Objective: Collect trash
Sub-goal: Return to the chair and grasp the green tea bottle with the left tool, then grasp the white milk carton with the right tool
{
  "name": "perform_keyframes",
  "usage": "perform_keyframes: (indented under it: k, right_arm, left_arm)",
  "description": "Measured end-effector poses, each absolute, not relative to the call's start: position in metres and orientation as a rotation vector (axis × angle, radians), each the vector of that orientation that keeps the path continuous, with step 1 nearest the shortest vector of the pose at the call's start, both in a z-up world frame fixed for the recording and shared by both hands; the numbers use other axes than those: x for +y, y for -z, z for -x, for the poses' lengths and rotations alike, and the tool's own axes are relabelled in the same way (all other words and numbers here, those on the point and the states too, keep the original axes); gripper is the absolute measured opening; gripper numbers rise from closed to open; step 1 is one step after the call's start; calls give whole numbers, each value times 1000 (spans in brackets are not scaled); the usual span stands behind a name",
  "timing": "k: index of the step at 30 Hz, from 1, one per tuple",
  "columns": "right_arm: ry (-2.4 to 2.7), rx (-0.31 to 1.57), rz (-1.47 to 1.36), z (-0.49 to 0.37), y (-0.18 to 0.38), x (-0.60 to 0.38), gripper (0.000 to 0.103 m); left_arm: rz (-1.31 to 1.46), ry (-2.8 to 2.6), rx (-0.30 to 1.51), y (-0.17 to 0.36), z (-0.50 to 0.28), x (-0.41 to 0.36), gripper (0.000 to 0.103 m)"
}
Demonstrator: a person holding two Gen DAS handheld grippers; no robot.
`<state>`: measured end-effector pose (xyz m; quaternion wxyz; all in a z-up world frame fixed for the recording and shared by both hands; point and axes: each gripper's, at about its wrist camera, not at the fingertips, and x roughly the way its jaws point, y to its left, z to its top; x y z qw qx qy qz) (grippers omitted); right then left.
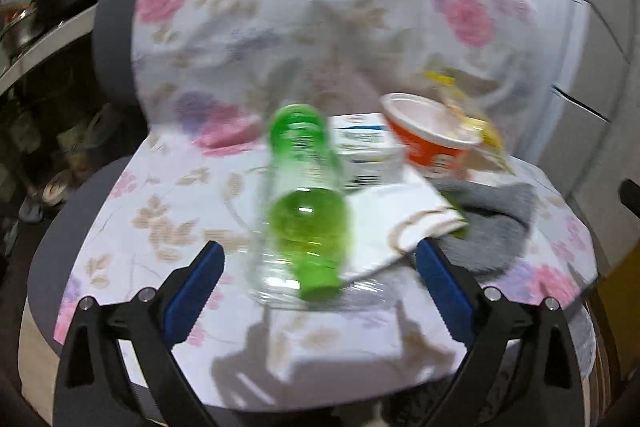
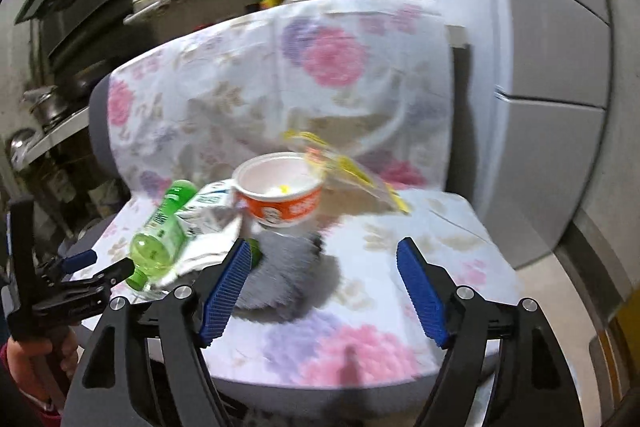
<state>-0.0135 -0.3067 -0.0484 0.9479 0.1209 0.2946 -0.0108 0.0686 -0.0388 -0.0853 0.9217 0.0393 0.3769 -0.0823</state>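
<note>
green bottle point(image 1: 308, 203) lying, cap toward camera | left gripper point(image 1: 320, 263) agape, empty | right gripper point(image 2: 322, 291) agape, empty

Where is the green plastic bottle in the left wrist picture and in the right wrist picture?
Left wrist view: the green bottle lies at centre, cap toward the camera, just beyond the open left gripper.
Right wrist view: it lies at lower left, left of the open right gripper.
Shared landmark: the orange bowl, right of the bottle in both.
</note>
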Motion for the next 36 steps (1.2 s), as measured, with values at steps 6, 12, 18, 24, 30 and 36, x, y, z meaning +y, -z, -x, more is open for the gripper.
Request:
perform_keyframes:
  k: [6, 12, 18, 24, 30, 36]
  right_arm:
    - [-9, 609, -216, -10, 49, -287, 77]
    - [4, 625, -225, -22, 56, -288, 77]
    - [20, 647, -233, -25, 63, -295, 77]
    - [7, 659, -222, -26, 66, -288, 77]
    - [-45, 651, -163, -37, 59, -256, 77]
    - [-124, 629, -109, -65, 58, -210, 87]
  left_arm:
    - [-42, 175, 839, 96, -116, -35, 96]
    - [-69, 157, 922, 119, -152, -50, 87]
    - [-72, 128, 976, 131, -173, -54, 67]
    - [-59, 131, 907, 119, -167, -50, 62]
    - [-8, 147, 831, 97, -139, -26, 62]
    - [33, 124, 804, 81, -117, 8, 62]
